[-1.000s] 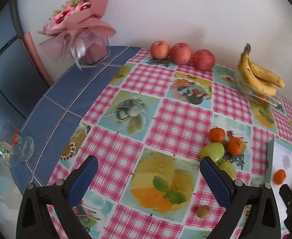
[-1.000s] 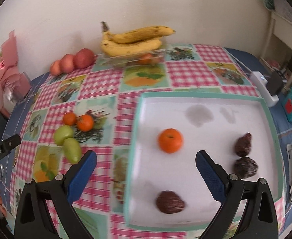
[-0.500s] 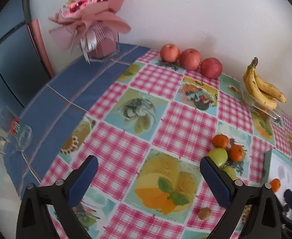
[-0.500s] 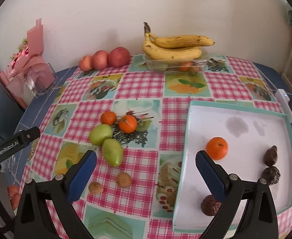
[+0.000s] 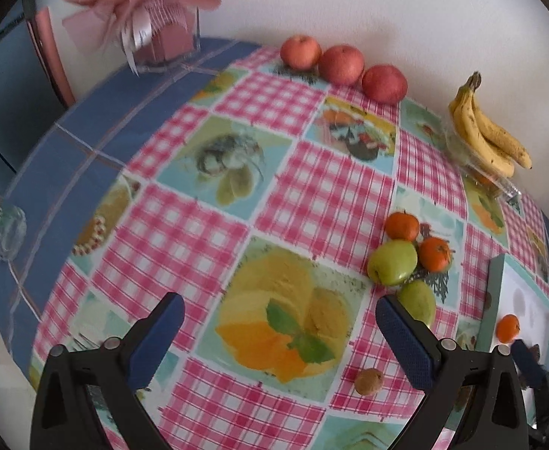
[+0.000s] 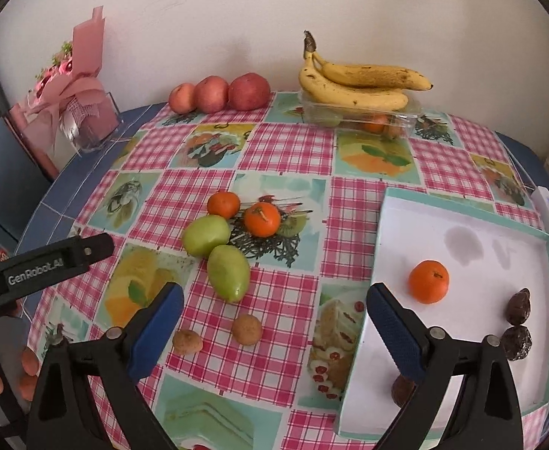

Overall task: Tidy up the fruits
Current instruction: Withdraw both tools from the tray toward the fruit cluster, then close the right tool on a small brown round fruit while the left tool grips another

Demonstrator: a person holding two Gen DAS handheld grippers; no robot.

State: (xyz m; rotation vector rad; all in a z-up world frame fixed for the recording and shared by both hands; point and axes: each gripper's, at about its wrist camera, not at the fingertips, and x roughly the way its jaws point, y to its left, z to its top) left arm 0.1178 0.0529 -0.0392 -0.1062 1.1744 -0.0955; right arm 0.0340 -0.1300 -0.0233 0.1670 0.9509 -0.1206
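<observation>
Green pair mid-cloth: round fruit (image 6: 206, 240), elongated green fruit (image 6: 228, 272) touching it, long axis running upper-left to lower-right. Two tangerines (image 6: 262, 219) just behind, two small brown fruits (image 6: 247, 329) in front. Right: white tray (image 6: 499, 232) holding tangerine, dark fruits. Left gripper (image 5: 278, 332) spread, empty. Right gripper (image 6: 274, 315) spread, jaws just narrowing, nothing between.

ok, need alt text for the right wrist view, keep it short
The open right gripper hangs empty over a checked tablecloth, above two small brown fruits, with two green fruits and two tangerines beyond. To the right, a white tray holds one tangerine and dark fruits; bananas and red apples line the wall.
</observation>
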